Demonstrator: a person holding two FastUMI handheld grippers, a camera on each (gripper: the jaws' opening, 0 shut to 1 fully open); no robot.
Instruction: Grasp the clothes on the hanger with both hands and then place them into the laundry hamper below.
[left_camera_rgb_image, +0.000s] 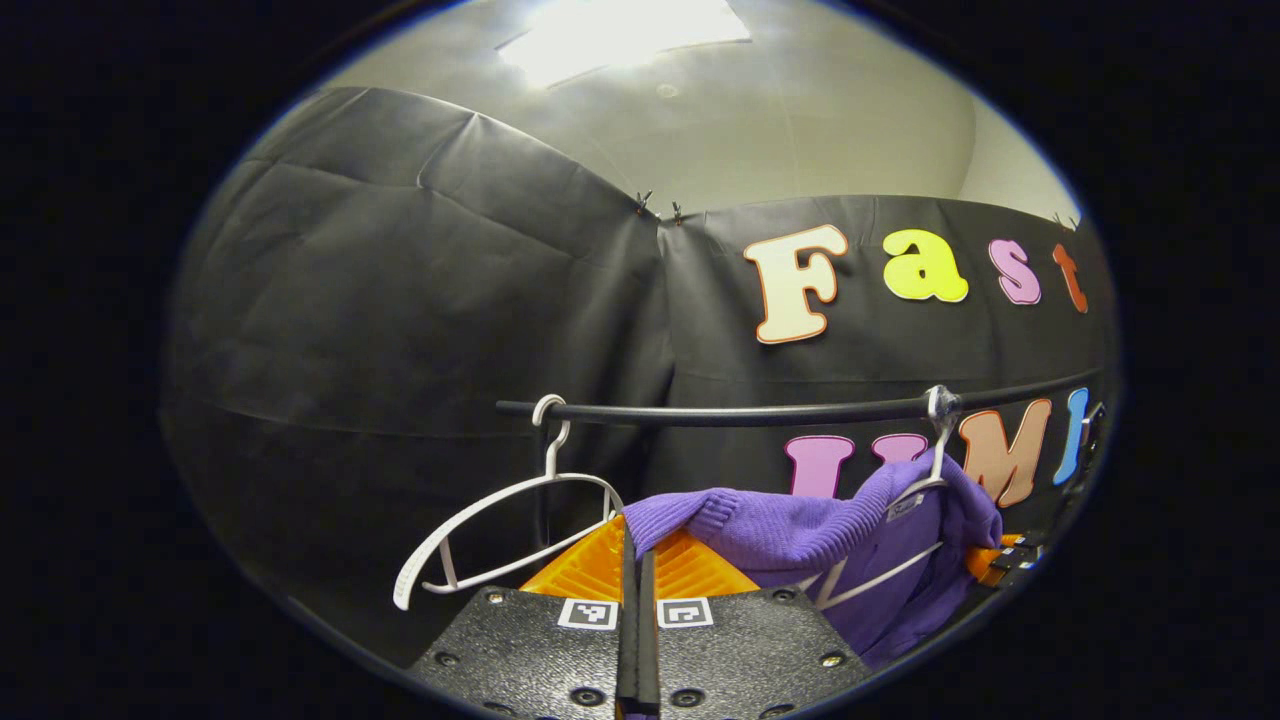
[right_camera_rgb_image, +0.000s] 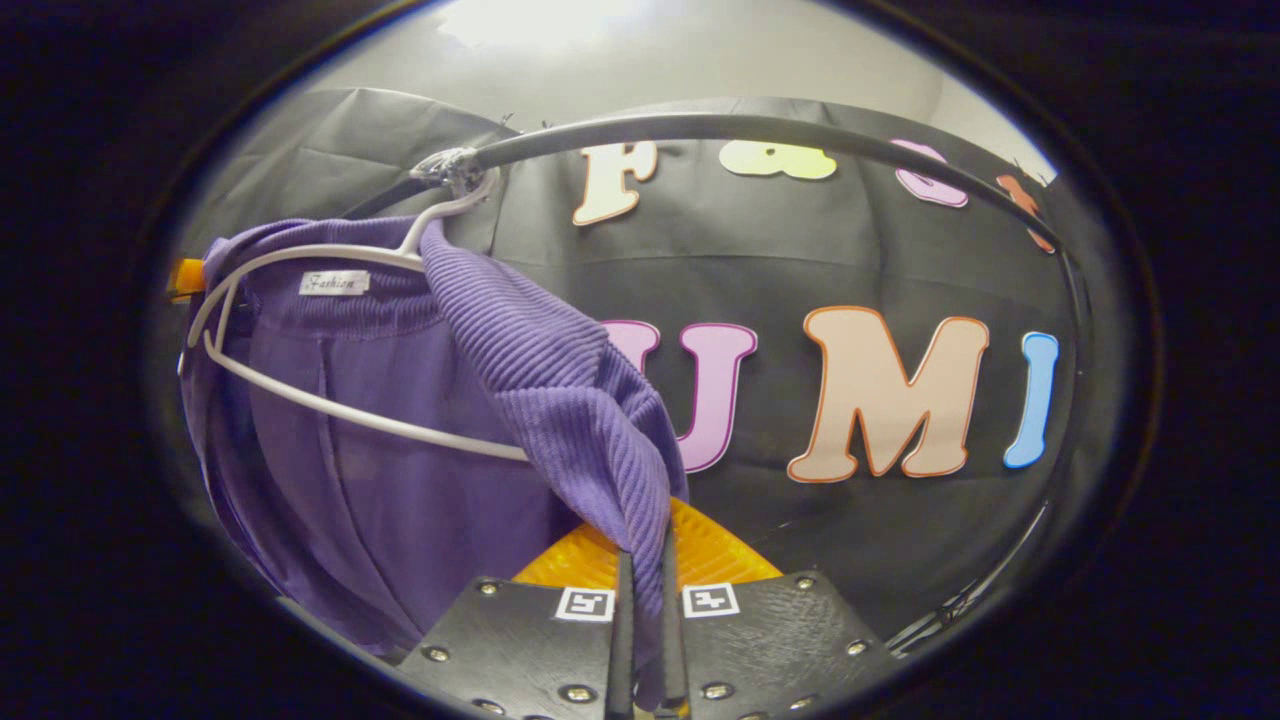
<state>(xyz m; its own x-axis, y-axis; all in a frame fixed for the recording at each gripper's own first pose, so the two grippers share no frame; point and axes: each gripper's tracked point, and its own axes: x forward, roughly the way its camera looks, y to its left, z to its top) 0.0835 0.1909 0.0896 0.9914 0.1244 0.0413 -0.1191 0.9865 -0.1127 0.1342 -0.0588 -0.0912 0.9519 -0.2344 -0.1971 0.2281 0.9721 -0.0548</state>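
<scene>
A purple knit sweater (left_camera_rgb_image: 800, 530) hangs on a white hanger (left_camera_rgb_image: 935, 470) from a black rail (left_camera_rgb_image: 750, 411). In the left gripper view, my left gripper (left_camera_rgb_image: 637, 575) is shut on one shoulder of the sweater, which is drawn out sideways off the hanger's end toward me. In the right gripper view, the purple sweater (right_camera_rgb_image: 400, 470) drapes over the white hanger (right_camera_rgb_image: 300, 255), and its other shoulder runs down as a ribbed fold into my right gripper (right_camera_rgb_image: 647, 600), which is shut on it. The hanger's hook sits on the black rail (right_camera_rgb_image: 750, 125).
A second white hanger (left_camera_rgb_image: 500, 520), bare, hangs on the rail left of the sweater. The rail's upright post (left_camera_rgb_image: 541, 480) stands behind it. The black cloth wall closes in behind the rail. Part of the other gripper (left_camera_rgb_image: 1005, 560) shows past the sweater.
</scene>
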